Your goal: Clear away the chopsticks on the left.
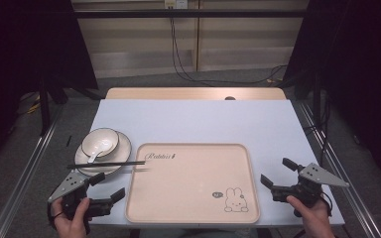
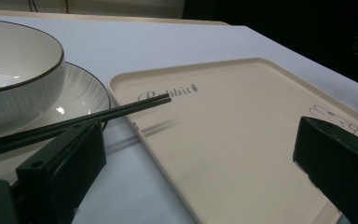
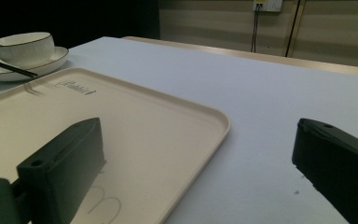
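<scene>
From the high view I see a pale blue-white table point(image 1: 193, 119) with a wooden strip along its far edge, dark curtains at both sides, and a beige panelled wall behind with black cables hanging down. A cream tray point(image 1: 193, 198) with rounded corners lies at the near middle, printed with script lettering and a small rabbit. Left of it a white bowl point(image 1: 100, 141) sits on a white plate point(image 1: 124, 144), a spoon resting inside the bowl. Black chopsticks point(image 1: 106, 163) lie across the plate's near rim, their tips reaching over the tray's left edge. My left gripper point(image 1: 108, 187) hovers just near of the plate, jaws spread with nothing between them. My right gripper point(image 1: 278, 172) sits off the tray's right edge, jaws likewise apart and empty.

In the left gripper view the chopsticks point(image 2: 88, 119) look thin, straight and matte black, passing over the plate point(image 2: 81, 100), which is glossy, ribbed and dark-rimmed. The bowl point(image 2: 14, 79) is smooth with a thin dark lip. The tray point(image 2: 242, 140) shows a raised edge and a matte surface.

In the right gripper view the tray point(image 3: 135, 121) lies low left, and the bowl point(image 3: 24, 47), plate point(image 3: 56, 58) and chopsticks point(image 3: 9, 69) sit far off at upper left.
</scene>
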Motion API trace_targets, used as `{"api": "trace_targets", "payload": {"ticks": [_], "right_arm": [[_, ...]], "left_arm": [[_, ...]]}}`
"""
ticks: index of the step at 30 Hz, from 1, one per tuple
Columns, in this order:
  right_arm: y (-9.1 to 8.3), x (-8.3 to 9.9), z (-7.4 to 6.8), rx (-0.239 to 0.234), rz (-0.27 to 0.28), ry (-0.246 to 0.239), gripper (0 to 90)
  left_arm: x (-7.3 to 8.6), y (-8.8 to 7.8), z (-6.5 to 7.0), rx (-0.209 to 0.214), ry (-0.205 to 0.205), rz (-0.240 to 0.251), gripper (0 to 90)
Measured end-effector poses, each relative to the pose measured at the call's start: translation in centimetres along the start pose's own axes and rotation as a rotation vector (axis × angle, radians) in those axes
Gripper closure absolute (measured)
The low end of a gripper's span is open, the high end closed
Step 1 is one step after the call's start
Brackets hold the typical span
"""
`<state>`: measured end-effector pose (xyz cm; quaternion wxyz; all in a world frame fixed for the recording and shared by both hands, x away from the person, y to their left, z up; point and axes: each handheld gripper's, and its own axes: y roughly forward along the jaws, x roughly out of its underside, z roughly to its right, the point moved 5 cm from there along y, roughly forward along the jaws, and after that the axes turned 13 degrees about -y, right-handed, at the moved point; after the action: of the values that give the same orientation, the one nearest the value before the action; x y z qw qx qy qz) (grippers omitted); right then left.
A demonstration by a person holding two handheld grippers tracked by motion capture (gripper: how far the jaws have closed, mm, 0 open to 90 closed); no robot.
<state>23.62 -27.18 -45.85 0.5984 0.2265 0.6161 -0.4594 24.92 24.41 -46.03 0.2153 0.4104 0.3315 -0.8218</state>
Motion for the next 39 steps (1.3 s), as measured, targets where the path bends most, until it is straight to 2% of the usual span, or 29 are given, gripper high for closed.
{"api": "trace_targets", "payload": {"ticks": [3,11,12,13,14,18,20,21,23,25,27,29,30,31,33,35,36,39], "right_arm": [[0.0,0.1,-0.1,-0.006,-0.008,0.004,2.2],[0.0,0.2,0.0,-0.004,-0.018,0.002,2.2],[0.0,0.2,0.0,-0.003,-0.019,0.005,2.2],[0.0,0.2,0.0,-0.003,-0.019,0.005,2.2],[0.0,0.2,0.0,-0.002,-0.017,0.007,2.2],[0.0,0.2,0.0,-0.003,-0.02,0.01,2.2],[0.0,0.2,0.0,-0.002,-0.016,0.009,2.2],[0.0,0.2,0.0,0.001,-0.015,0.012,2.2],[0.0,0.1,0.1,0.001,-0.012,0.015,2.2],[0.1,0.1,0.1,0.001,-0.014,0.014,2.2],[0.1,0.1,0.1,-0.001,-0.014,0.006,2.3],[0.2,0.1,0.0,-0.003,-0.018,0.002,2.3],[0.2,0.1,0.0,-0.001,-0.018,0.004,2.5],[0.2,0.1,0.0,-0.002,-0.017,0.002,2.7],[0.2,0.1,-0.1,-0.007,-0.02,-0.001,2.8],[0.2,0.1,-0.1,-0.01,-0.019,0.001,2.8],[0.3,0.0,-0.1,-0.011,-0.017,-0.001,2.8],[0.3,0.0,-0.1,-0.011,-0.014,0.0,2.9]], "left_arm": [[0.1,0.0,0.1,0.01,0.0,-0.011,2.3],[0.0,-0.3,0.2,0.037,0.032,-0.028,3.2],[0.0,-0.3,0.1,0.055,0.023,-0.03,3.5],[0.0,-0.3,0.1,0.037,0.026,-0.033,4.2],[0.0,-0.4,0.0,0.047,0.038,-0.044,4.2],[-0.7,-0.6,-0.7,-0.012,-0.004,-0.046,4.3],[-0.9,-0.9,-1.0,-0.034,0.024,-0.058,4.3],[-0.9,-1.3,-1.1,-0.051,0.061,-0.069,4.1],[-0.8,-1.8,-1.3,-0.086,0.077,-0.062,7.6],[-0.9,-2.4,-1.6,-0.067,0.062,-0.057,6.8],[-1.0,-2.7,-1.8,-0.075,0.06,-0.052,6.9],[-1.3,-3.1,-2.1,-0.068,0.071,-0.063,6.8],[-1.7,-3.5,-2.6,-0.045,0.085,-0.095,6.8],[-1.9,-3.6,-2.9,-0.045,0.088,-0.113,6.3],[-2.2,-3.9,-3.4,-0.064,0.118,-0.113,7.4],[-2.3,-3.9,-3.6,-0.058,0.12,-0.125,9.3],[-2.5,-3.9,-4.1,-0.045,0.144,-0.15,10.8],[-3.0,-3.9,-4.9,-0.022,0.147,-0.166,11.6]]}}
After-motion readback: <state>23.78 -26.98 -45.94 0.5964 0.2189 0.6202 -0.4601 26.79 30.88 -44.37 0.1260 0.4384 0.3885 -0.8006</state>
